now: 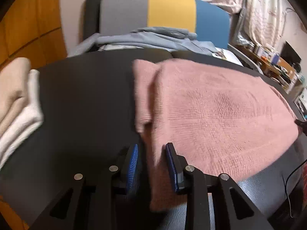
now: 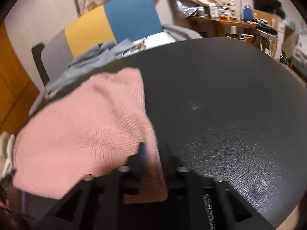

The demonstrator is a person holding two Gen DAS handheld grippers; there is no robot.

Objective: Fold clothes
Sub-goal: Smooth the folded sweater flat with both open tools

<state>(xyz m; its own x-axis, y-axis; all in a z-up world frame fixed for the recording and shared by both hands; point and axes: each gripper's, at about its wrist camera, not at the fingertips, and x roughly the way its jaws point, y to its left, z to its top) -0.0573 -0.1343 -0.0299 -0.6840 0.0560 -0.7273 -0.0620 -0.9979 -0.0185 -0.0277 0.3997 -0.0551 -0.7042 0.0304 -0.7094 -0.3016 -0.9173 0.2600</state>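
Note:
A pink knit sweater (image 1: pixel 220 111) lies spread on the black leather-look table (image 1: pixel 86 95), with one sleeve folded along its left side. My left gripper (image 1: pixel 152 153) is at the sweater's near left corner. Its blue pads (image 1: pixel 134 161) are closed in on a strip of fabric that hangs back over the gripper base. In the right wrist view, the sweater (image 2: pixel 76 134) fills the left half, blurred. My right gripper (image 2: pixel 153 153) is shut on its near right edge, with fabric between the fingers. The table (image 2: pixel 230 95) stretches away to the right.
A stack of folded beige and white clothes (image 1: pixel 15 99) sits at the table's left edge. Behind the table, a chair with a grey, yellow and blue back (image 1: pixel 168 9) holds grey-blue garments (image 1: pixel 149 38). A cluttered desk (image 2: pixel 239 21) stands at the far right.

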